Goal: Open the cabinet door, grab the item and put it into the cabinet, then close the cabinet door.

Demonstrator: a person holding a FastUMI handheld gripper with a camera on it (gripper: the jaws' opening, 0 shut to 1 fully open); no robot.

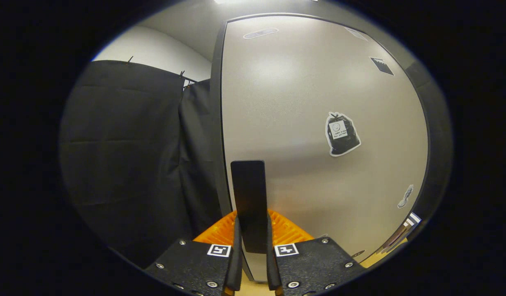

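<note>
A grey cabinet door (302, 123) stands upright right in front of me, set in a dark frame (216, 123). A flat black handle (248, 193) stands upright near the door's left edge. My gripper (252, 224) is shut on this handle, with one finger pressed against each side of its lower part. The handle's top sticks up above the fingertips (236, 230). The door looks flush with its frame, and I cannot tell if a gap has opened. The cabinet's inside is hidden behind the door.
A sticker of a black rubbish bag (342, 134) sits on the door's right half, with smaller stickers (405, 196) near its edges. Black cloth (129, 156) hangs left of the cabinet, below a white wall (154, 49). A pale surface (378, 259) shows at the lower right.
</note>
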